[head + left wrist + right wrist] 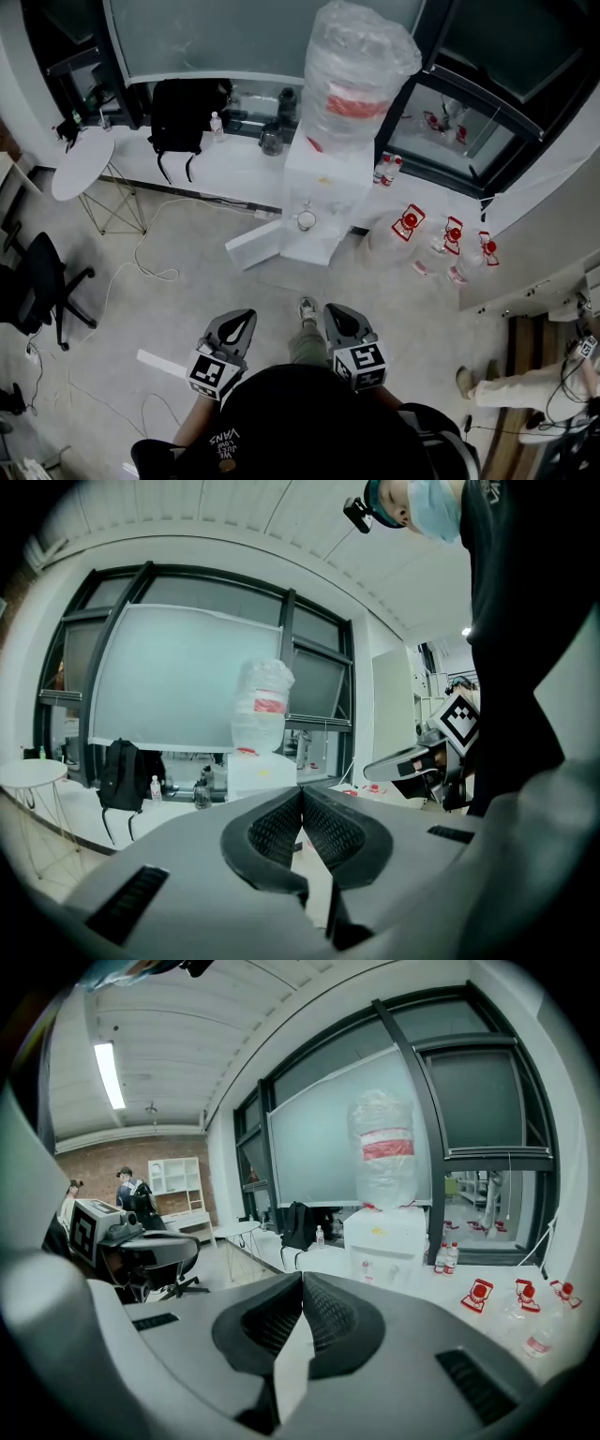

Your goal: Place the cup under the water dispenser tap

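Note:
The white water dispenser (323,192) stands against the window ledge, with a large plastic-wrapped bottle (358,80) on top. A small round cup (307,220) sits in its front recess, below the taps. Both grippers are held low and close to my body, well short of the dispenser. My left gripper (246,317) is shut with nothing in it, and so is my right gripper (333,311). In the left gripper view the jaws (302,791) meet and the dispenser (261,772) lies ahead. In the right gripper view the pads (302,1279) touch, with the dispenser (386,1239) beyond.
A black backpack (186,114) rests on the ledge to the left. Near it stand a round white table (82,161) and a black office chair (37,281). Red-capped water bottles (441,246) lie to the dispenser's right, and a white panel (255,246) on the floor at its left. Cables cross the floor.

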`<state>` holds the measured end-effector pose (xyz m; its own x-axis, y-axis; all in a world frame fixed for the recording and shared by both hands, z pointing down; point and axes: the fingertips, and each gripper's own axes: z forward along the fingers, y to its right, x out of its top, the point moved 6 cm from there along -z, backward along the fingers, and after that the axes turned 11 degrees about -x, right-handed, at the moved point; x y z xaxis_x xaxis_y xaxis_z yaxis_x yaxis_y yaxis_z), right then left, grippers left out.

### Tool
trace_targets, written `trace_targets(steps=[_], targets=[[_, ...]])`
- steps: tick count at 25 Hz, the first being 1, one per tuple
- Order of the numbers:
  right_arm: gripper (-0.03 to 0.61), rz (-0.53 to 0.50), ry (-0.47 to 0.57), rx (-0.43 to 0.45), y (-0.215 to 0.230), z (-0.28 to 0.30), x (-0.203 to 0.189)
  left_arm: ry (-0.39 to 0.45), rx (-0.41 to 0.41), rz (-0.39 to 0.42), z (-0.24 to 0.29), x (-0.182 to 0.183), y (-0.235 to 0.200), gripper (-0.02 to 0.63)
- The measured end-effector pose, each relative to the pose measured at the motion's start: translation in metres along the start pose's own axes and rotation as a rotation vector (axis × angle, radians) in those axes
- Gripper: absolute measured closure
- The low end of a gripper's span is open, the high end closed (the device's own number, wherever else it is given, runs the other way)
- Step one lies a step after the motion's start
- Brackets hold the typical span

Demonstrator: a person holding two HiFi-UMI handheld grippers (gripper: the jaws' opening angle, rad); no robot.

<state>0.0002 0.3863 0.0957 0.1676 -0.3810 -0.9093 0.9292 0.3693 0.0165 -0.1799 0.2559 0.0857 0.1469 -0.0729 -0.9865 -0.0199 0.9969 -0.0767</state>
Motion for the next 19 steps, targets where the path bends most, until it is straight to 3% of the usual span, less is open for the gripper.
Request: trace_targets(steps=[19], targets=[[0.535, 0.004, 0.061, -0.021, 0.003, -0.006, 0.015, 0.032, 0.012, -0.006, -0.002, 0.001, 0.013, 0.594]])
